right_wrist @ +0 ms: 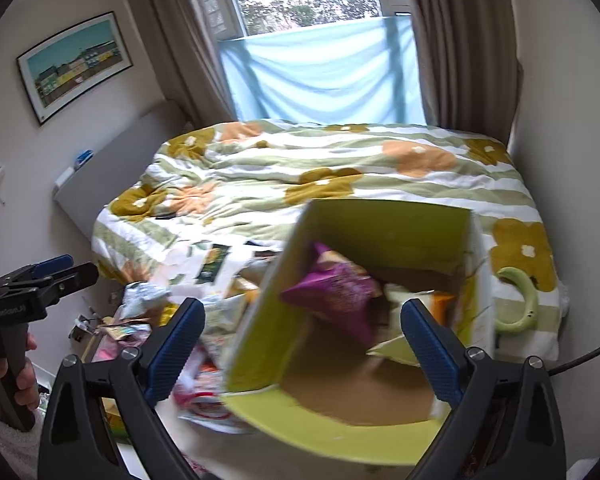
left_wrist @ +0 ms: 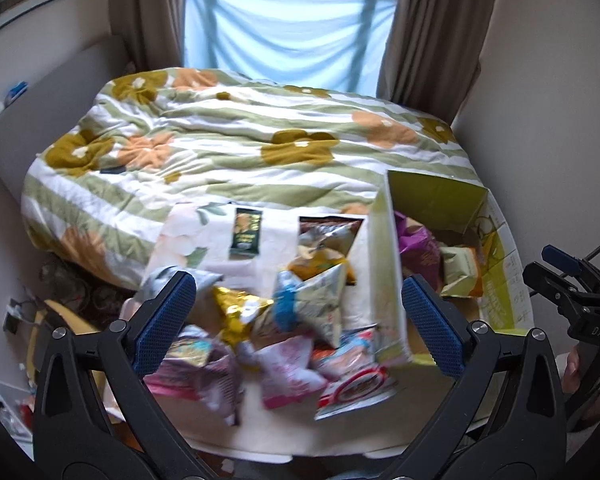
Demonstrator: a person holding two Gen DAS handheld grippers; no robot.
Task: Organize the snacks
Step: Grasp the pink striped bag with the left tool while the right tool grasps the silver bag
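Several snack packets (left_wrist: 292,320) lie in a loose pile at the foot of the bed, on a floral cloth. A dark green packet (left_wrist: 245,233) lies apart behind them. An open green cardboard box (left_wrist: 386,264) stands to the right of the pile and holds a purple packet (right_wrist: 336,292) and others. My left gripper (left_wrist: 298,322) is open and empty above the pile. My right gripper (right_wrist: 304,344) is open and empty above the box (right_wrist: 256,320). The right gripper also shows at the right edge of the left wrist view (left_wrist: 572,300).
A bed with a flowered green-striped duvet (left_wrist: 240,144) fills the middle. A pale green curved object (right_wrist: 520,300) lies on the duvet right of the box. A window with a blue cloth (left_wrist: 288,32) and curtains is behind. Clutter lies on the floor (left_wrist: 60,300) at left.
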